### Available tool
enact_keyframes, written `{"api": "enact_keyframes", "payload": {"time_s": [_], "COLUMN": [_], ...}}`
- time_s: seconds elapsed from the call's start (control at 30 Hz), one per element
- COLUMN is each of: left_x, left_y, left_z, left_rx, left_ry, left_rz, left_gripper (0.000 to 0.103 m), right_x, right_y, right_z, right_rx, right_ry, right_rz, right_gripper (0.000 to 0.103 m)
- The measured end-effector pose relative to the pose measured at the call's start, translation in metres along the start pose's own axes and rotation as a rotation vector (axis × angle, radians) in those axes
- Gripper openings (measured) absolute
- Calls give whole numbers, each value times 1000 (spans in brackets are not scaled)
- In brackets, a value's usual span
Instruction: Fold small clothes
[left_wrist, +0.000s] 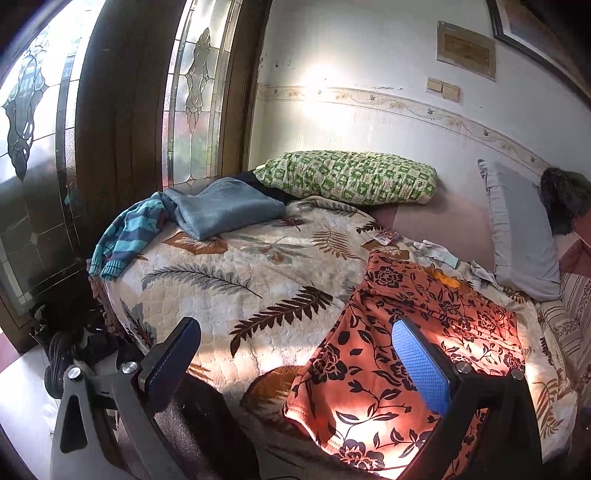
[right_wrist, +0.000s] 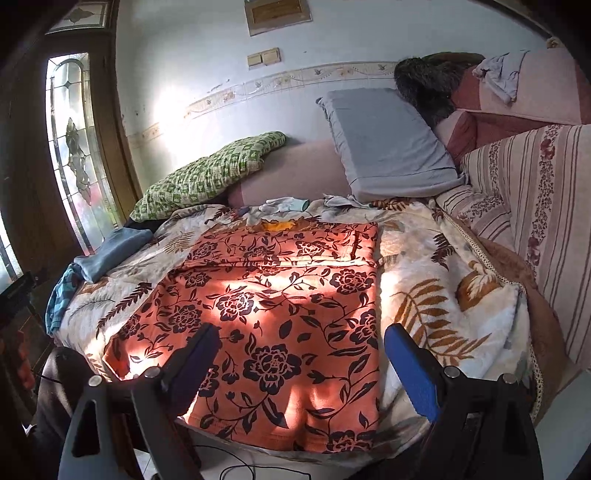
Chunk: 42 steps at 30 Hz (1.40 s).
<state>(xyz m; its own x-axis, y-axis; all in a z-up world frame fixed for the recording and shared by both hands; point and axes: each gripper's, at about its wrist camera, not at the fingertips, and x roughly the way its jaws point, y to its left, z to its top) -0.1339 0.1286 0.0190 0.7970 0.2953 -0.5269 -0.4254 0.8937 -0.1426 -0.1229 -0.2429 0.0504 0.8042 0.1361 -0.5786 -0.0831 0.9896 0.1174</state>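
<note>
- The orange floral garment (right_wrist: 280, 295) lies spread flat on the leaf-patterned blanket (right_wrist: 436, 280) that covers the bed. Its near hem hangs at the front edge of the bed, and a patch of sunlight crosses its middle.
- In the right wrist view the garment occupies the centre of the blanket. In the left wrist view it (left_wrist: 399, 354) lies toward the right side of the bed.
- The right gripper (right_wrist: 303, 354) has its jaws spread wide and grasps nothing. Its fingers stand above the near part of the garment: the dark left finger over the cloth, the blue right finger (right_wrist: 410, 369) at the garment's right edge. Contact with the cloth cannot be confirmed.
- The left gripper (left_wrist: 295, 354) is likewise released, jaws wide apart and empty. Its blue-padded right finger (left_wrist: 421, 365) stands over the garment; its left finger stands over the bare blanket near the bed's front edge.
- A folded blue cloth (left_wrist: 225, 206) and a striped teal knit (left_wrist: 129, 236) lie together at the far left corner of the bed, well apart from the garment.
- A green checked pillow (left_wrist: 351, 177) rests against the wall behind them.
- A grey pillow (right_wrist: 388, 147) leans at the head end, to the right.
- Small white items (right_wrist: 284, 204) lie just beyond the garment's far edge.
</note>
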Motion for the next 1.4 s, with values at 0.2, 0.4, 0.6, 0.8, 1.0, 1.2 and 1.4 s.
{"api": "enact_keyframes", "payload": {"time_s": [0.2, 0.4, 0.6, 0.8, 1.0, 1.2, 1.4], "left_x": [42, 101, 136, 147, 154, 164, 171], "left_y": [3, 7, 11, 4, 7, -4, 5], "left_z": [-26, -57, -68, -69, -69, -68, -64], "left_rx": [8, -22, -24, 33, 14, 87, 44], "left_ry": [226, 458, 551, 563, 575, 578, 597], "left_rz": [-28, -57, -43, -44, -26, -25, -58], "left_gripper": [103, 103, 102, 56, 61, 60, 5], "right_x": [44, 79, 97, 114, 131, 147, 147], "right_y": [-17, -65, -92, -117, -123, -113, -102], "right_z": [-7, -19, -26, -33, -45, -68, -77], "right_rx": [50, 182, 309, 415, 488, 496, 452], "right_ry": [247, 458, 545, 614, 694, 786, 819], "right_rz": [50, 25, 77, 112, 213, 253, 251], "right_gripper": [93, 93, 93, 93, 93, 72, 12]}}
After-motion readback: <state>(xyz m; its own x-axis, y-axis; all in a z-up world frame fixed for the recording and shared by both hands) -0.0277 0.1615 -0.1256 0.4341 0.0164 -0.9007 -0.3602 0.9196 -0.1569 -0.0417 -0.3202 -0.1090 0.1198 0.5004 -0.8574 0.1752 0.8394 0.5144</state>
